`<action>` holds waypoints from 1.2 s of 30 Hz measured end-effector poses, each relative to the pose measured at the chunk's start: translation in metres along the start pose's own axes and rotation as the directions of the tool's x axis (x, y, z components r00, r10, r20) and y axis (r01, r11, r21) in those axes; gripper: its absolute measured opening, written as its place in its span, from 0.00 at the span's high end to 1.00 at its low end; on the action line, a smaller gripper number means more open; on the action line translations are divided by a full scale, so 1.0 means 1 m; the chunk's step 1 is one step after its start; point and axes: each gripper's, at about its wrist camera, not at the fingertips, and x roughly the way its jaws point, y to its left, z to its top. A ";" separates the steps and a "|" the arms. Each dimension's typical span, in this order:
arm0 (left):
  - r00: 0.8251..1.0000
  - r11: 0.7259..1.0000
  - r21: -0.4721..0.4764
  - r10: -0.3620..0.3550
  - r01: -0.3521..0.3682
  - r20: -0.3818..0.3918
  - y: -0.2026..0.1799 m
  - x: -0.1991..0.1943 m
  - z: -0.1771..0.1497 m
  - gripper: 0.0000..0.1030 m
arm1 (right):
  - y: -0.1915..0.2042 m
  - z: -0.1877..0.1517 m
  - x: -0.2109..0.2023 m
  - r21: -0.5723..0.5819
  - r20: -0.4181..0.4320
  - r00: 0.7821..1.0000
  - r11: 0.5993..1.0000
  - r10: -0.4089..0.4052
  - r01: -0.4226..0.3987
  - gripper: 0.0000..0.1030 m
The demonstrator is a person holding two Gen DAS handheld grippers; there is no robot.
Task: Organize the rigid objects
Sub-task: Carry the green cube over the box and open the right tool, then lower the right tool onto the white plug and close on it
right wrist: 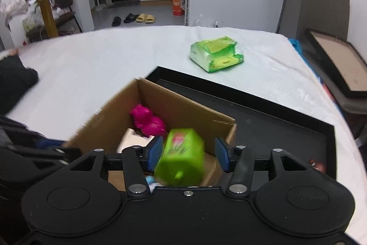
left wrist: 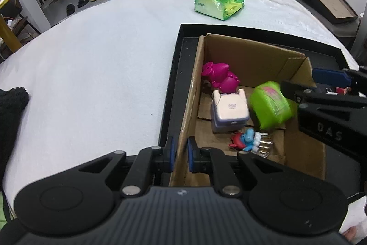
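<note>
Left wrist view: the left hand-held gripper straddles the near wall of the cardboard box, pads nearly together on the cardboard, looks like it's pinching the wall to keep the box from sliding. The box sits inside a black tray on what looks like a bed. Already inside: a magenta pig, a white case, a little blue figure. The green block is blurry, next to the right hand-held gripper.

Right wrist view: the right gripper's jaws stand wide apart with the green block between them, touching the left pad at most, clear gap to the right one. My guess is it's just been let go and is dropping into the box. A green packet sits well apart on the bed, maybe next.
</note>
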 end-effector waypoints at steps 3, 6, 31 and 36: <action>1.000 1.000 0.011 0.014 -0.014 -0.002 -0.001 0.001 0.000 0.90 | -0.010 -0.006 -0.003 0.024 0.001 1.000 1.000 -0.011 0.011 0.45; 1.000 0.999 0.016 0.030 -0.030 -0.003 -0.005 0.000 0.000 0.90 | -0.021 -0.009 -0.007 0.056 0.004 1.000 0.998 -0.024 0.023 0.45; 0.980 0.980 0.035 0.195 -0.194 -0.027 -0.040 -0.008 0.007 0.62 | -0.100 -0.052 -0.005 0.242 -0.100 0.978 0.949 -0.184 0.203 0.21; 0.974 0.974 0.037 0.225 -0.224 -0.020 -0.046 -0.006 0.010 0.53 | -0.118 -0.055 0.004 0.274 -0.117 0.979 0.942 -0.166 0.193 0.21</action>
